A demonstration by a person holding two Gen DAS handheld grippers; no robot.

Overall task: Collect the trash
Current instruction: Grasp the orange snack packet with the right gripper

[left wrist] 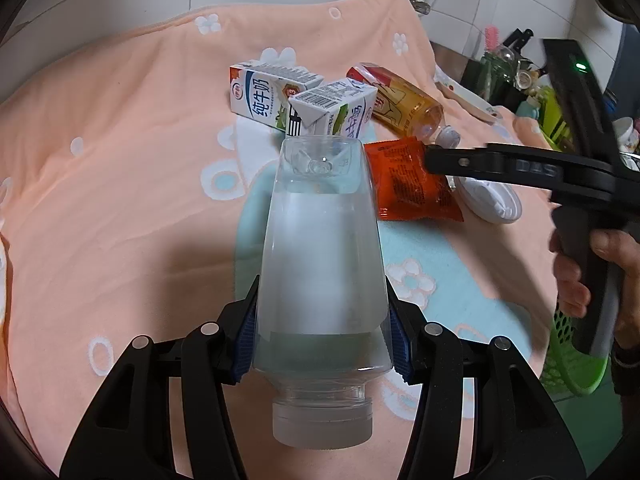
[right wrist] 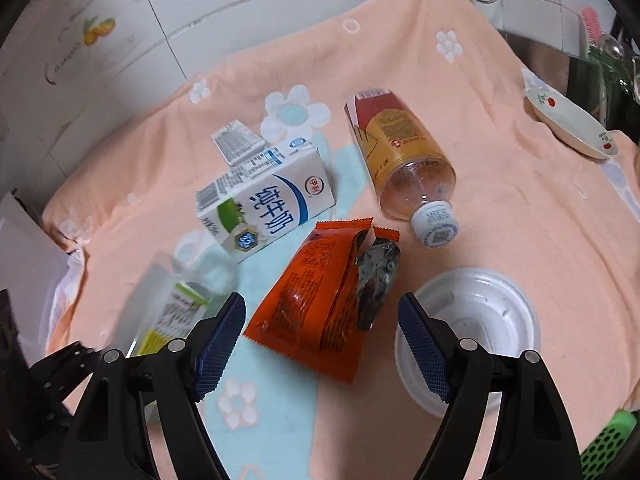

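My left gripper (left wrist: 322,344) is shut on a clear plastic bottle (left wrist: 320,264) with a white label, held above the cloth, cap toward the camera. It also shows blurred in the right wrist view (right wrist: 172,304). My right gripper (right wrist: 322,340) is open, its fingers on either side of an orange snack wrapper (right wrist: 320,300) lying on the cloth; the wrapper also shows in the left wrist view (left wrist: 408,184). Two milk cartons (left wrist: 264,96) (left wrist: 336,112), one seen in the right wrist view (right wrist: 264,204), and an amber tea bottle (right wrist: 400,156) lie beyond.
A peach flowered cloth (right wrist: 500,240) covers the surface. A white plastic lid (right wrist: 472,332) lies right of the wrapper. A white dish (right wrist: 568,120) sits at the far right. A green basket (left wrist: 572,360) stands off the right edge. Tiled wall behind.
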